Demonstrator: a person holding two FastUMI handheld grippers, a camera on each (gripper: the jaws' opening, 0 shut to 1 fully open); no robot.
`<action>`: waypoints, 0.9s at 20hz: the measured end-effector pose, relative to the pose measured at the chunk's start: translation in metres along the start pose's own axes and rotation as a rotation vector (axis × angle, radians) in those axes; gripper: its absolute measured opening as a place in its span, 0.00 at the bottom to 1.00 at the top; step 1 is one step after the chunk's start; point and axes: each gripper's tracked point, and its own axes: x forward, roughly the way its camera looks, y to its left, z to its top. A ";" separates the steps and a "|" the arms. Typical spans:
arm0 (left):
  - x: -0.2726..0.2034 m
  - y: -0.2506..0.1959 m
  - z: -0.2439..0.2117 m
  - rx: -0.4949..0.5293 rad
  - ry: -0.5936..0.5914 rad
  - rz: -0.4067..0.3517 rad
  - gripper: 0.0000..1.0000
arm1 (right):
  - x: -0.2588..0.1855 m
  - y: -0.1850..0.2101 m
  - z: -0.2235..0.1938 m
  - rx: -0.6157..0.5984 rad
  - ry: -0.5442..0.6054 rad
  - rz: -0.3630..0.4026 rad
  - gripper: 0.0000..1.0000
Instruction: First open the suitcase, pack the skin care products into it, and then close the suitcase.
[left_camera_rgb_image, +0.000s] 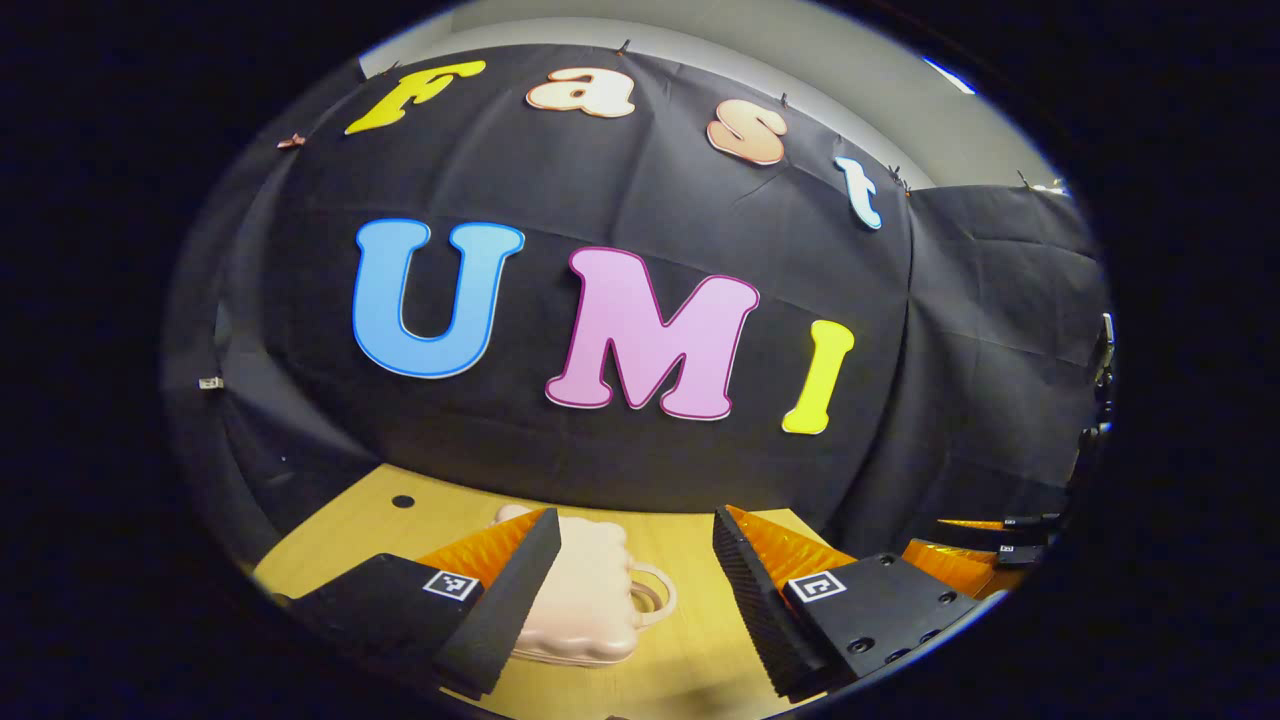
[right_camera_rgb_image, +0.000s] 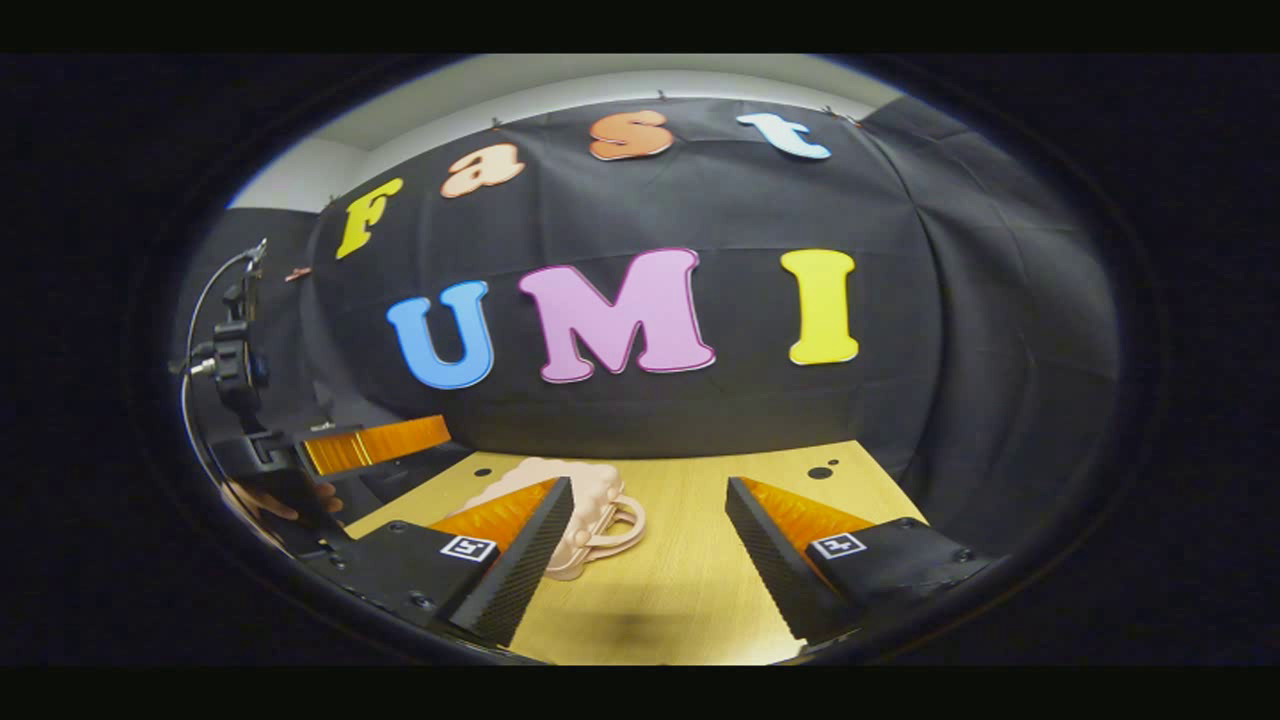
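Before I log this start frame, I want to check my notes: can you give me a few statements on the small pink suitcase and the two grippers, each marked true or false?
1. The small pale pink suitcase lies closed on the light wooden table. True.
2. The left gripper is clamped on the suitcase's handle. False: its jaws stand wide apart, and nothing is between them.
3. The right gripper is open and holds nothing. True.
4. The suitcase's lid is raised, with bottles inside. False: the case is shut.
5. In the right gripper view, the suitcase's looped handle points toward the open table. True.
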 end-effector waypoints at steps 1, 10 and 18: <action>-0.010 0.005 -0.002 0.001 0.000 0.006 0.96 | -0.003 0.006 -0.004 -0.004 0.008 0.005 0.98; -0.033 0.015 -0.025 0.011 0.043 0.021 0.96 | -0.017 0.014 -0.007 0.021 0.015 -0.020 0.98; -0.041 0.003 -0.030 0.058 0.047 0.007 0.96 | -0.022 0.005 -0.008 0.037 0.027 -0.034 0.98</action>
